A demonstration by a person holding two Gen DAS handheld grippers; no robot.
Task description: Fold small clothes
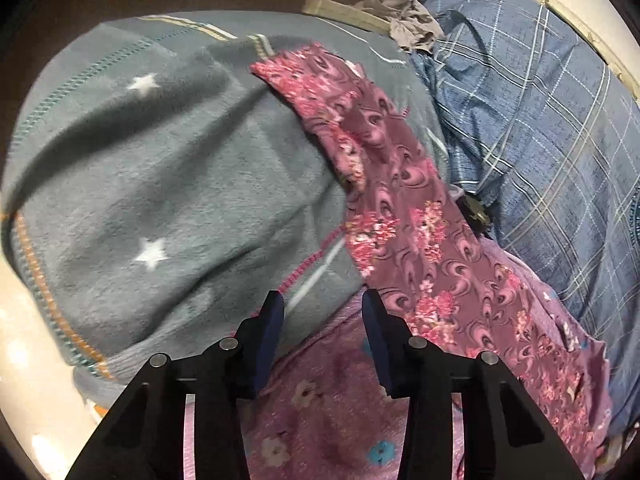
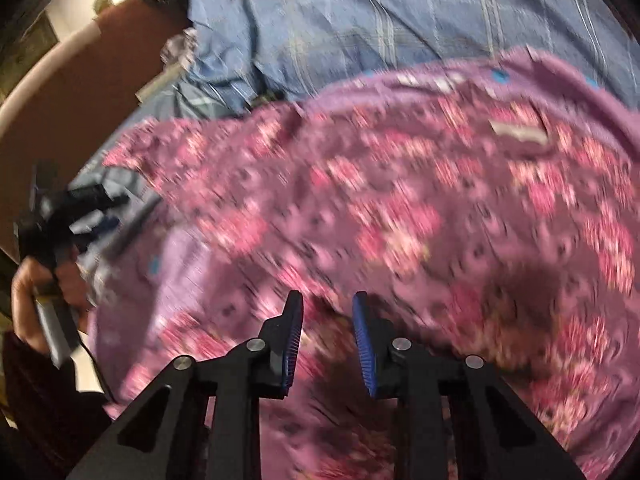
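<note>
One floral garment (image 1: 404, 184) across one grey star blanket (image 1: 168, 168), one plaid sheet (image 1: 540, 128) beside. Left gripper (image 1: 323, 308) and right gripper (image 2: 327, 312): jaws parted, empty.

The bed — covered by a blue plaid sheet (image 1: 532, 128) at the right of the frame — carried a grey star-patterned fleece blanket (image 1: 160, 176) on the left, a pink flowered cloth (image 1: 320, 408) at the bottom, and the maroon floral garment (image 1: 404, 184) across the middle — a crumpled grey cloth (image 1: 404, 20) lay at the top.
</note>
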